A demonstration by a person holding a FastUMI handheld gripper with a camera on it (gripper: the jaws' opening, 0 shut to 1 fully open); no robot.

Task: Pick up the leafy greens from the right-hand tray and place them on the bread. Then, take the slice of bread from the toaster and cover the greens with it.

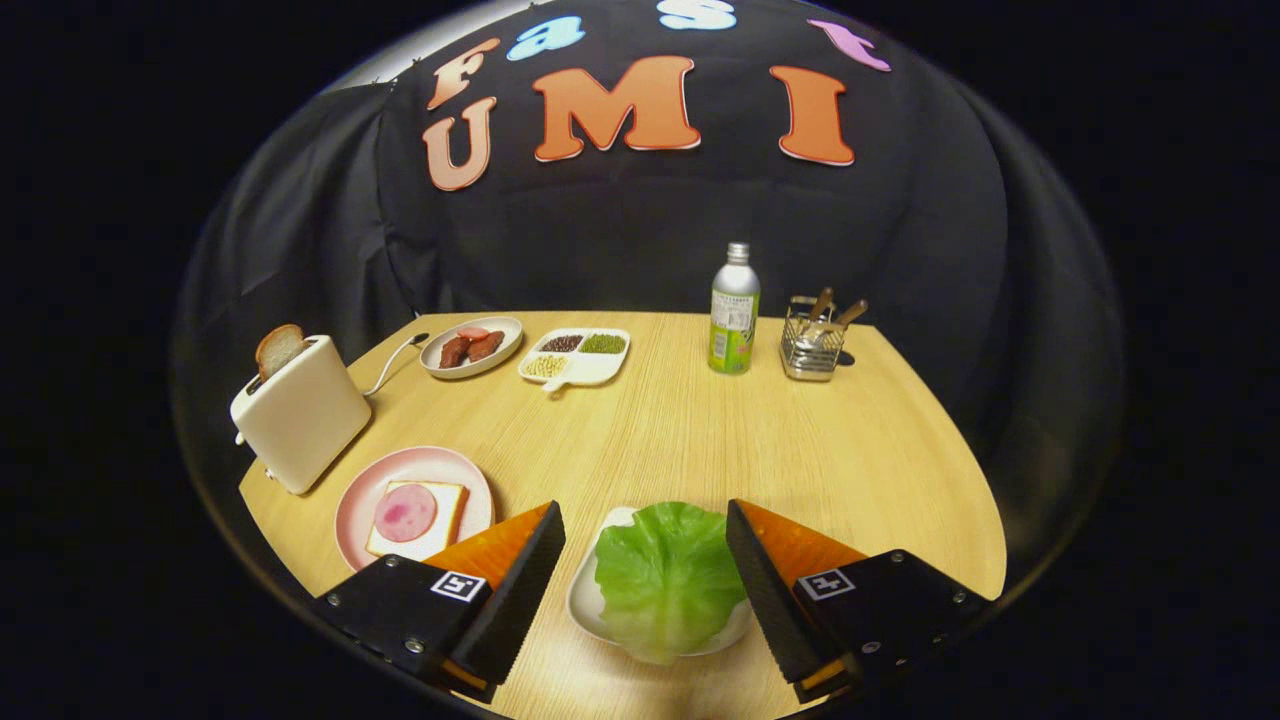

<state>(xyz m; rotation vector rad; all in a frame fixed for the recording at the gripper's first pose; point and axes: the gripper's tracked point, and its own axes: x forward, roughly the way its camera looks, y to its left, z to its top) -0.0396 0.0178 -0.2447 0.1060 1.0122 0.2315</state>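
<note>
A: Is there any writing you can read on the table?

B: Not really. The bottle at upper right of centre has a green and white label, but its print is too small for you to make out. Each finger body carries a small square black-and-white marker.

A: What are the things made of, by the look of them?

B: The table is pale wood grain with a rounded far edge. The toaster at left is a smooth cream box with a slice of bread standing up out of its slot. Just below it you see a round pink plate holding a square bread slice topped by a pink round of meat. Farther back sit a beige dish of brown pieces, a white divided tray of beans, and a wire basket with wooden-handled utensils.

A: And your gripper?

B: Your gripper is spread wide, its ridged fingers holding nothing. The leafy greens, a crinkled glossy leaf, lie on a white tray between the fingers, at lower centre, touching neither that I can tell.
</note>
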